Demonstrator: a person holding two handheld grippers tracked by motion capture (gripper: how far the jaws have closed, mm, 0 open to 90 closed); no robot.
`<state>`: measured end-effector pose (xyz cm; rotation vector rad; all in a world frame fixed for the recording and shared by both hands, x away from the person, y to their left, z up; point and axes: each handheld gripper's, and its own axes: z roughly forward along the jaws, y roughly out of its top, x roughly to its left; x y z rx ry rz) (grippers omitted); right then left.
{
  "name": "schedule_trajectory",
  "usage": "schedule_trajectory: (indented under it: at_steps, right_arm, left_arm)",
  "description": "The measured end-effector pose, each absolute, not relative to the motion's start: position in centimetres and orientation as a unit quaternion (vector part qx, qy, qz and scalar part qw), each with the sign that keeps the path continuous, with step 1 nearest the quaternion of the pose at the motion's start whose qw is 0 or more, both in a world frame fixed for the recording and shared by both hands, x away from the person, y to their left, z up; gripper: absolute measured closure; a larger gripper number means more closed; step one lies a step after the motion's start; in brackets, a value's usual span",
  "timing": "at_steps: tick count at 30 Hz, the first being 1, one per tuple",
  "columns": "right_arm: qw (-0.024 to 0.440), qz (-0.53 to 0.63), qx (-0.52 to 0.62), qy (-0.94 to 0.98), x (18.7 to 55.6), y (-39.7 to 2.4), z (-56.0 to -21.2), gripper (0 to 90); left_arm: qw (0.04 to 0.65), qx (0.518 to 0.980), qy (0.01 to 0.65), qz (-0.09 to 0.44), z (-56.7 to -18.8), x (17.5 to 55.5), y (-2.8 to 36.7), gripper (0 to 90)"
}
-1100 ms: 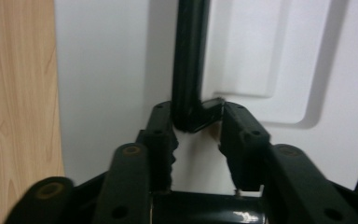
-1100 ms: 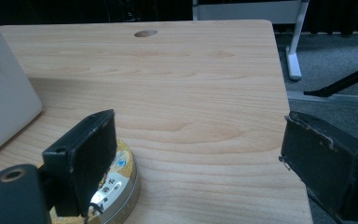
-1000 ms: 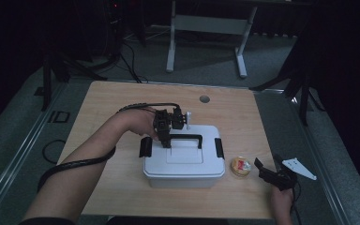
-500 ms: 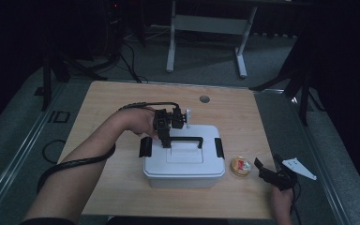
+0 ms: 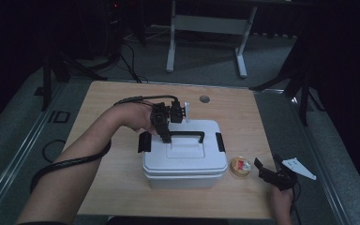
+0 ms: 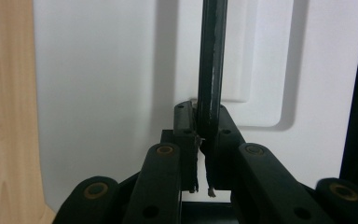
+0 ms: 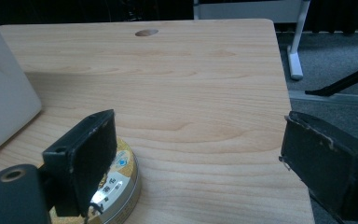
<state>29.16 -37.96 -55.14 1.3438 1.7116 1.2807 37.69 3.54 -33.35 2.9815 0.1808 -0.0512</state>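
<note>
A white plastic box (image 5: 185,157) with a lid and black side latches stands in the middle of the table. Its black carrying handle (image 5: 186,135) lies across the lid. My left gripper (image 5: 164,135) is shut on the handle's left end; in the left gripper view both pads clamp the dark bar (image 6: 210,70) above the white lid (image 6: 112,74). Its jaws have just been closing onto the handle. My right gripper (image 5: 269,171) rests at the table's front right, jaws wide open with nothing between them. A small round gold tin (image 5: 241,166) sits just left of it, also beside the left jaw (image 7: 119,184).
The wooden table (image 5: 98,117) has a round cable hole (image 5: 205,99) at the back. A cable (image 5: 70,161) trails from my left gripper along the forearm. Dark floor and a white frame stand (image 5: 206,28) lie beyond the table.
My left hand has lifted slightly with the handle in its jaws. The right gripper has stayed where it was.
</note>
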Motion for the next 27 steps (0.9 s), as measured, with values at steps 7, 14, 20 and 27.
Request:
schedule_trajectory:
  at_steps: [7,14,20,27]
  right_arm:
    - [0.304,0.482,0.507,0.647,29.2,-37.9,-55.1,10.1]
    - [0.304,0.480,0.507,0.648,29.2,-37.9,-55.2,10.1]
    - [0.304,0.479,0.507,0.649,29.2,-37.9,-55.2,10.0]
    - [0.304,0.475,0.509,0.651,29.3,-37.8,-55.2,10.1]
  left_arm:
    - [0.086,0.994,0.067,-0.003,-31.3,37.1,5.0,83.4]
    - [0.085,0.993,0.077,0.007,-30.6,36.8,6.9,83.4]
    - [0.086,0.992,0.093,0.004,-30.7,36.4,9.0,83.4]
    - [0.080,0.990,0.120,0.004,-31.2,35.9,12.5,83.4]
